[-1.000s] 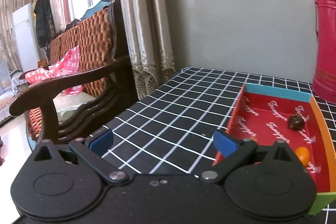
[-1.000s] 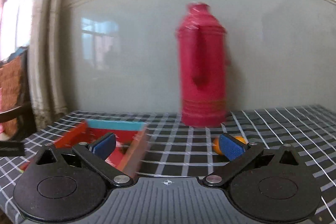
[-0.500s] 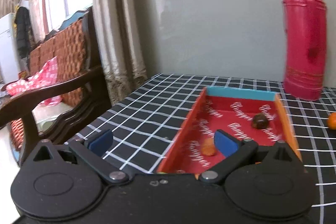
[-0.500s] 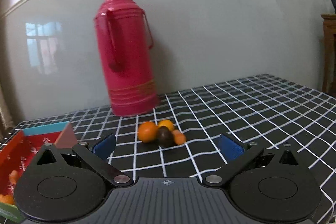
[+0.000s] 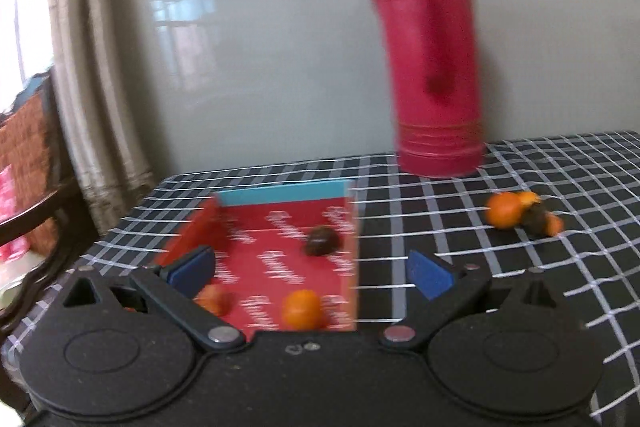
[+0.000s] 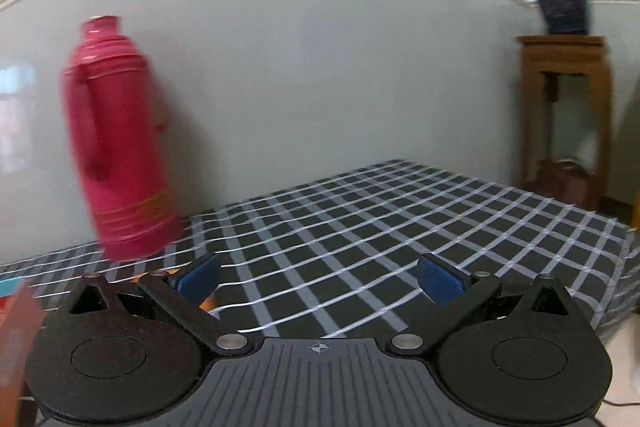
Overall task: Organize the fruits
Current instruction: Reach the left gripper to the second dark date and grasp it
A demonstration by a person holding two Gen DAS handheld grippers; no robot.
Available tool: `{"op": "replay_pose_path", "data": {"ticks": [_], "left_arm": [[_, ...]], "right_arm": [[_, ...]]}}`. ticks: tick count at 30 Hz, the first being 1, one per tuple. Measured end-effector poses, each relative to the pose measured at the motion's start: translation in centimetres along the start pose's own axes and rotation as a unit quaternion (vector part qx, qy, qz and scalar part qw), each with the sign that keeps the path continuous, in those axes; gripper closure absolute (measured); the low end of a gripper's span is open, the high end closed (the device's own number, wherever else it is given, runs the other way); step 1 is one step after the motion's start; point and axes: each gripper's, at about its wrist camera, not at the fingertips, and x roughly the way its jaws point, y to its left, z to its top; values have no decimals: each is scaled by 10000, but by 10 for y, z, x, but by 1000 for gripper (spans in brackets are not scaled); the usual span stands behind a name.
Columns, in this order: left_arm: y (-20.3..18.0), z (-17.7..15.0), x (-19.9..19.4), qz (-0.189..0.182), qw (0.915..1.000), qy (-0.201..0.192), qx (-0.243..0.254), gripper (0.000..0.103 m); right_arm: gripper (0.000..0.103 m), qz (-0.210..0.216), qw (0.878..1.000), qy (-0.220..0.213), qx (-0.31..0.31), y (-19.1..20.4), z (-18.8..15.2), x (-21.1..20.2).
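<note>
In the left wrist view a red tray (image 5: pixel 256 247) with a blue far wall lies on the checked table. It holds a dark brown fruit (image 5: pixel 322 240), an orange fruit (image 5: pixel 302 309) and a smaller orange one (image 5: pixel 214 301). A loose cluster of orange and dark fruits (image 5: pixel 520 215) lies on the cloth to the right. My left gripper (image 5: pixel 310 273) is open and empty over the tray's near end. My right gripper (image 6: pixel 320 281) is open and empty above bare cloth; a bit of orange fruit (image 6: pixel 208 303) shows behind its left finger, and the tray's corner (image 6: pixel 16 311) is at far left.
A tall pink thermos (image 5: pixel 432 59) stands at the back by the wall, also in the right wrist view (image 6: pixel 120 135). A wooden chair (image 5: pixel 28 163) and curtain are left of the table. A wooden stand (image 6: pixel 564 115) with a potted plant is at the right, past the table's edge.
Both views have swung to the right. The tray now lies straight under my left gripper, and the fruit cluster has slid out of the right wrist view to the left.
</note>
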Motion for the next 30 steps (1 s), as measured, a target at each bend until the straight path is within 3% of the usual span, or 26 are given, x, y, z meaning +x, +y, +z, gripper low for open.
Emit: {"op": "replay_pose_path", "data": {"ticks": [4, 8, 14, 19, 26, 30], "left_arm": [[-34, 0, 4, -412, 9990, 2, 196, 10], [-65, 2, 13, -829, 9961, 86, 280, 21], [-116, 9, 29, -1119, 9927, 63, 448, 36], [-138, 14, 47, -1188, 9923, 203, 299, 40], [-157, 18, 72, -1308, 9897, 575, 83, 67], [-164, 17, 81, -1292, 9894, 656, 70, 70]], "right_arm": [[0, -315, 9993, -154, 91, -19, 3, -1], [0, -287, 9991, -310, 86, -30, 6, -5], [0, -244, 9983, -501, 142, -41, 14, -4], [0, -206, 9980, -565, 217, -49, 18, -4], [0, -199, 9972, -571, 444, -65, 22, -3], [0, -224, 9972, -526, 485, -71, 21, -2]]}}
